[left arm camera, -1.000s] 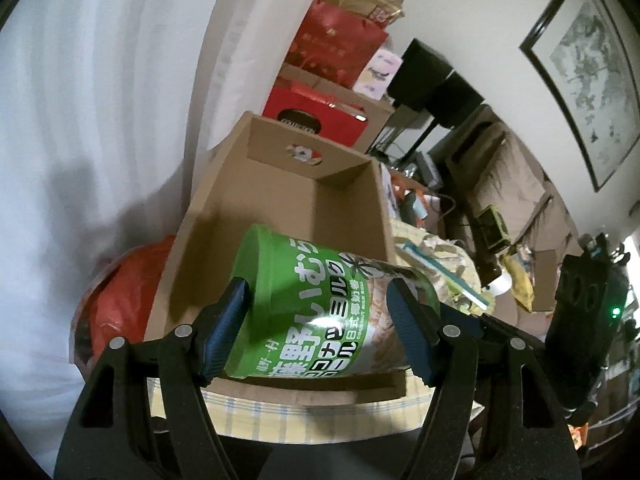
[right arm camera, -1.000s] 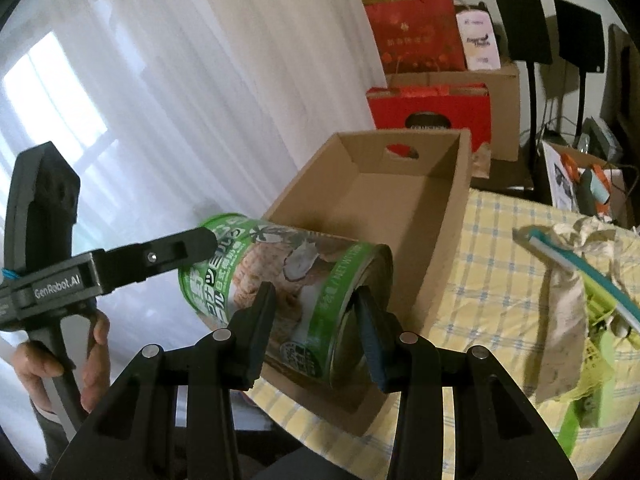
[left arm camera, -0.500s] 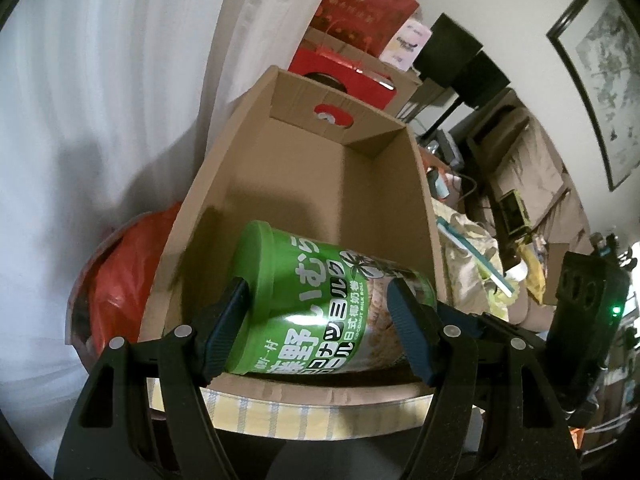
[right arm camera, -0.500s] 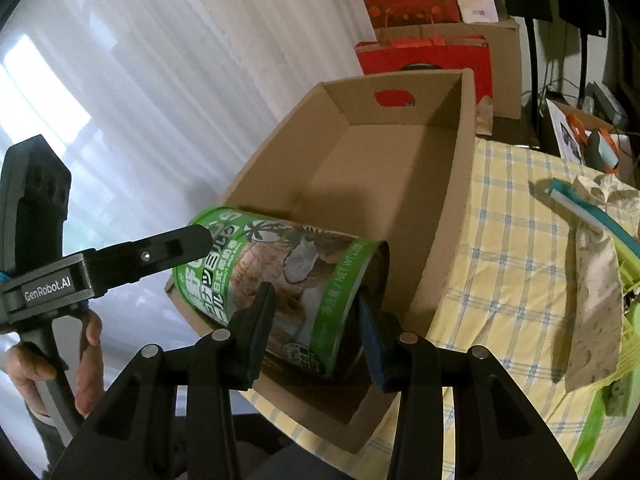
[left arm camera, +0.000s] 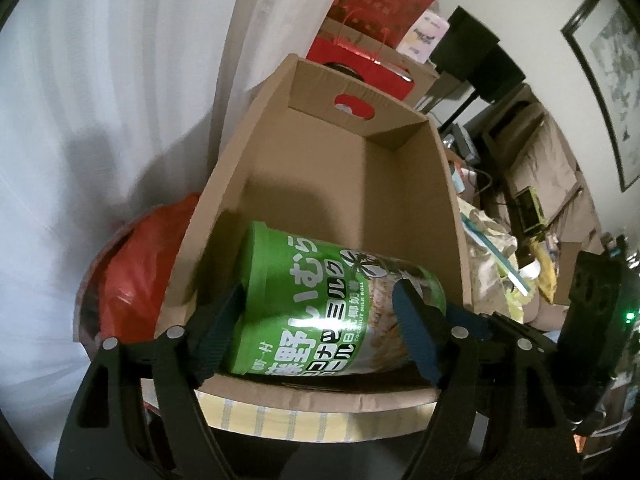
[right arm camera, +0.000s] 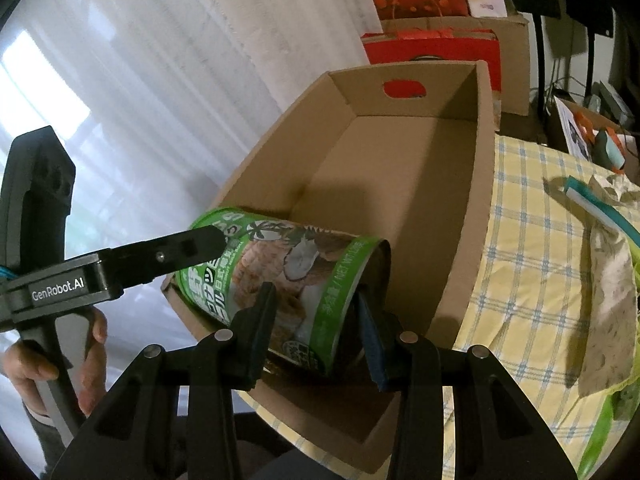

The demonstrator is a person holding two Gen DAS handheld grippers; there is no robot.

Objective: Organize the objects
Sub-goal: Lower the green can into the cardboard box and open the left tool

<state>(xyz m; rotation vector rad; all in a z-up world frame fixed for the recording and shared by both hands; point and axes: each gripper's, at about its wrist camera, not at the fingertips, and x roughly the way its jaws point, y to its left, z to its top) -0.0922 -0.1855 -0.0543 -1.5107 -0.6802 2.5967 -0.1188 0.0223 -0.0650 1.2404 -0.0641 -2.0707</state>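
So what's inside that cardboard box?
Only the green canister, lying sideways at the near end of the cardboard box; the visible floor is bare. The floor beneath the canister is hidden.

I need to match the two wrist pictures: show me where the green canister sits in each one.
Left wrist: green canister, lower centre, lying sideways between the left gripper fingers.
Right wrist: green canister, lower centre-left, held by both grippers.
Shared landmark: the cardboard box handle cutout with red showing through.
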